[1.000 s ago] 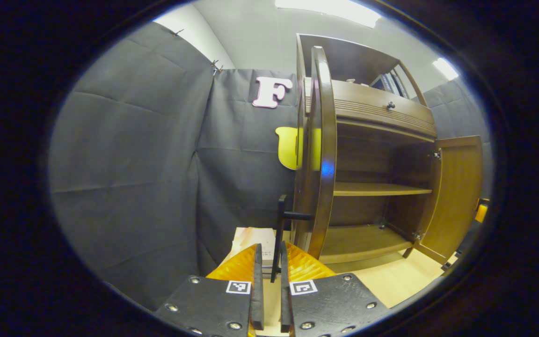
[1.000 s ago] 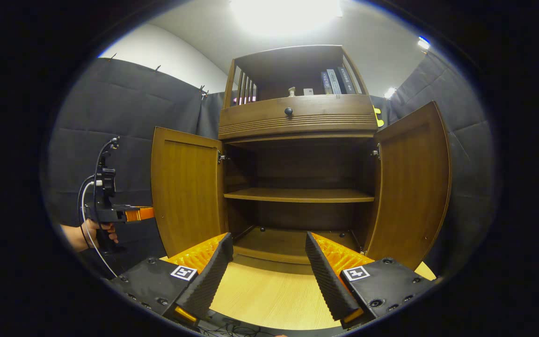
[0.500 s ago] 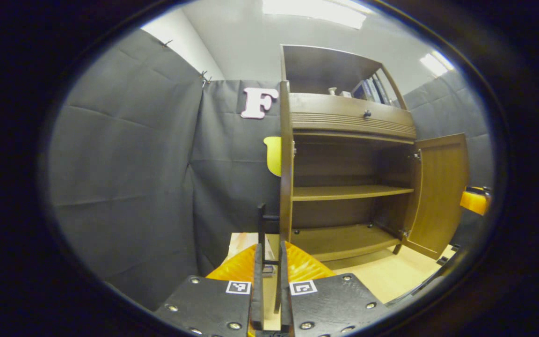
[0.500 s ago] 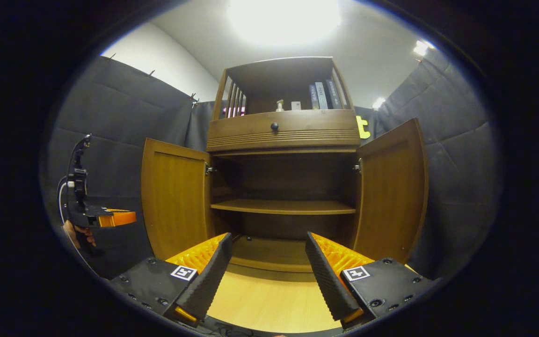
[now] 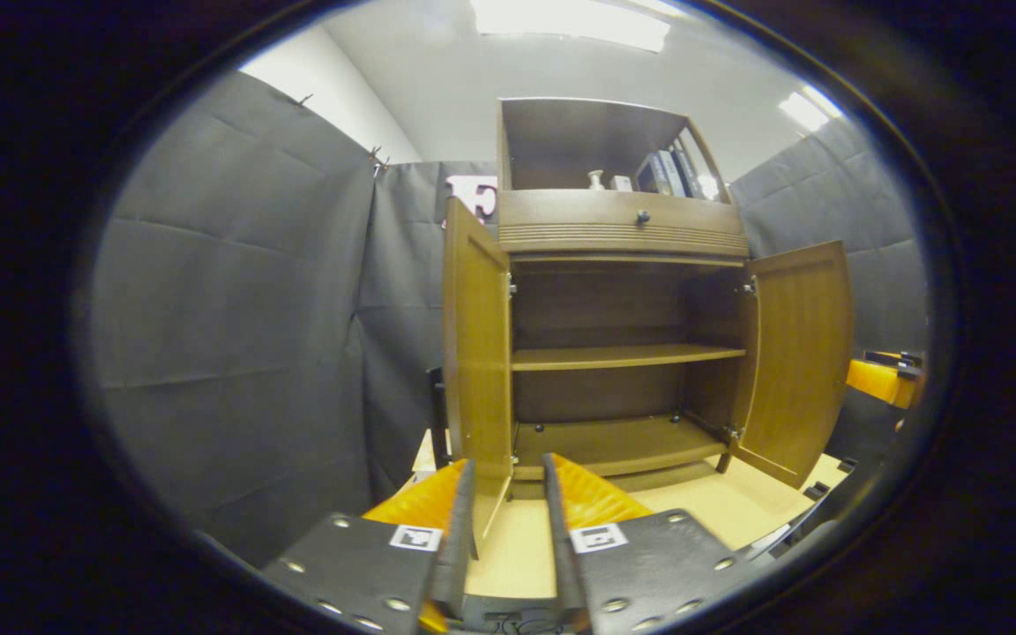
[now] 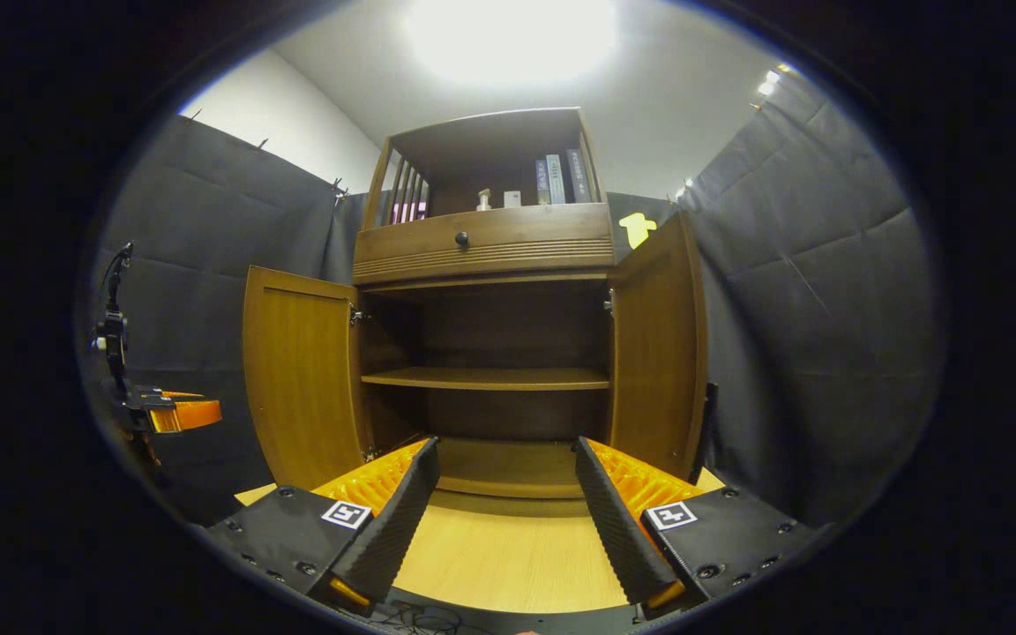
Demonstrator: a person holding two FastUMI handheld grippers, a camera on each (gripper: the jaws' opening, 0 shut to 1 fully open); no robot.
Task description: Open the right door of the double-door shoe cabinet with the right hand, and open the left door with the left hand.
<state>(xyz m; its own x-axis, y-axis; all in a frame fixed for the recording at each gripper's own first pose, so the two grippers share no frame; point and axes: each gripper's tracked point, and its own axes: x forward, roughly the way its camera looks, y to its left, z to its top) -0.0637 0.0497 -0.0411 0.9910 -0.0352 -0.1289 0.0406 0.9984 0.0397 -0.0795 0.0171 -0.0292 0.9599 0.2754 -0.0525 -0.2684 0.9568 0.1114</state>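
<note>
Black cloth booth, shoe cabinet [image 6: 486,256] on a pale wood floor [image 6: 508,556], both doors swung wide. Left gripper [image 5: 504,516] parted, gripping nothing, left door [image 5: 475,353] edge just ahead. Right gripper [image 6: 504,503] wide apart, empty. Left door's handle [image 5: 437,414] mostly hidden.

left door [image 5: 477,353] handle mostly hidden behind the panel, far tool [image 5: 880,377] cut off, perhaps open

Shoe cabinet [image 6: 486,251] with left door [image 6: 298,375] and right door [image 6: 658,353] swung wide, right hand-held gripper [image 6: 501,494] parted, empty.
</note>
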